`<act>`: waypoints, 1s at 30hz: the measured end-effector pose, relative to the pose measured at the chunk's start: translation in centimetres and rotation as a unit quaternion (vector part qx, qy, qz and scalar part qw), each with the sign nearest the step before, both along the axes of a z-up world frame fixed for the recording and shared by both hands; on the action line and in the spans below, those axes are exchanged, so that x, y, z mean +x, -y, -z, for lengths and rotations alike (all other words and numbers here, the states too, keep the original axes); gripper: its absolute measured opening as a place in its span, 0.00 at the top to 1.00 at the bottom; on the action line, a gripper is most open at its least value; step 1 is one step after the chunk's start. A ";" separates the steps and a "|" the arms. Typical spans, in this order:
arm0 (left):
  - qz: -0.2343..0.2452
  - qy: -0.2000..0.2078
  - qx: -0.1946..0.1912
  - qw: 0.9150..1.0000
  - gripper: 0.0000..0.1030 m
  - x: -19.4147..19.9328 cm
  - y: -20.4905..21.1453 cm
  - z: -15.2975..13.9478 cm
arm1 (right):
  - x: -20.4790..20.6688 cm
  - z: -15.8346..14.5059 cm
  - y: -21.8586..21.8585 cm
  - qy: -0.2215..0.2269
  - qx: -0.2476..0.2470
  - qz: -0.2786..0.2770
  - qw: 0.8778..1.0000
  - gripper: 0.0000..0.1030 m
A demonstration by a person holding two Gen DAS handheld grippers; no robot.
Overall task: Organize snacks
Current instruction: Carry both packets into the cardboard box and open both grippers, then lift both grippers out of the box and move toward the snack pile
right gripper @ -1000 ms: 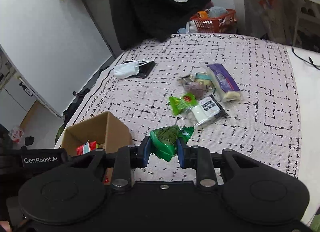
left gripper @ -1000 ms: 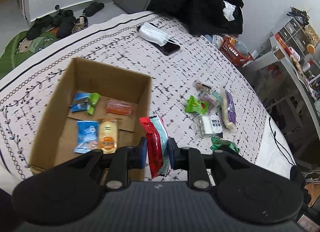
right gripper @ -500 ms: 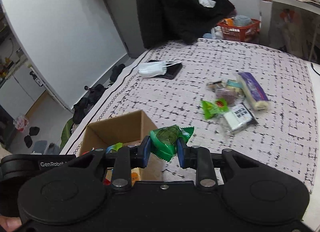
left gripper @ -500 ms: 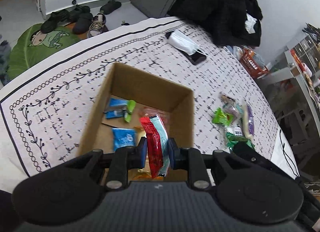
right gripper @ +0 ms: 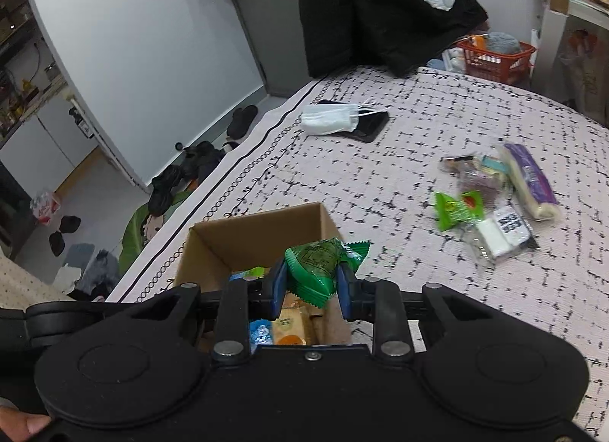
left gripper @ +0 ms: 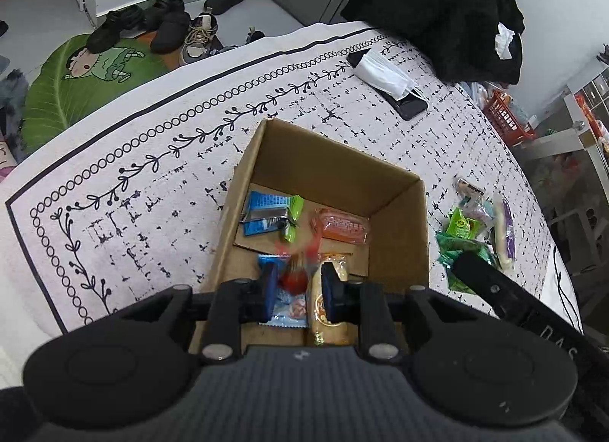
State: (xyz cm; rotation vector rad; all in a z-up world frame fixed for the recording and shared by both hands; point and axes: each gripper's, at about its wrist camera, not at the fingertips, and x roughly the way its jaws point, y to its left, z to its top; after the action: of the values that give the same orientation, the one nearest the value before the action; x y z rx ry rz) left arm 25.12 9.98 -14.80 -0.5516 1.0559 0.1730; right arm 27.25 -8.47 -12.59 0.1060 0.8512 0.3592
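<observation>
The left gripper (left gripper: 295, 291) hung over the cardboard box (left gripper: 399, 236), its jaws having just been opening; a blurred red packet (left gripper: 295, 274) sat between them, no longer pinched. The right gripper (right gripper: 311, 291) pinched a green snack packet (right gripper: 318, 265) just above the box's near corner. More snacks (right gripper: 495, 198) lay scattered on the patterned surface (right gripper: 418, 130), well apart from the box, near a face mask (right gripper: 329, 118) lying on a phone (right gripper: 367, 126).
</observation>
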 end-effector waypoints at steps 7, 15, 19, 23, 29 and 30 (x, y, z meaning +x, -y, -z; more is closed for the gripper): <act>-0.003 -0.002 -0.005 1.000 0.72 0.4 -1.2 -0.2 | 0.5 0.3 -1.3 0.001 0.007 -0.017 1.000 0.72; -0.007 -0.005 0.009 1.000 0.48 0.1 -1.3 -0.6 | 0.4 0.5 -1.0 -0.003 0.003 -0.015 1.000 0.62; -0.007 -0.008 0.020 1.000 0.32 -0.1 -0.9 -1.0 | 0.1 0.5 0.3 -0.010 0.006 -0.002 1.000 0.61; -0.010 -0.003 0.031 0.999 0.25 -0.4 -0.3 -1.6 | -0.2 0.4 1.8 -0.018 0.014 0.009 1.000 0.58; -0.004 0.004 0.046 0.999 0.14 -0.5 1.5 -2.6 | -0.7 0.0 3.9 -0.019 0.023 0.018 0.999 0.49; -0.004 0.002 0.051 0.999 0.12 -0.5 1.8 -2.7 | -0.8 0.0 4.3 -0.019 0.024 0.020 0.999 0.48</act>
State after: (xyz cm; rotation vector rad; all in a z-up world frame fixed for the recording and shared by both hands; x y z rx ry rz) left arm 24.61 8.15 -12.08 -0.4627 1.0354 0.2314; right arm 26.46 -12.82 -12.54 0.1749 0.8762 0.3408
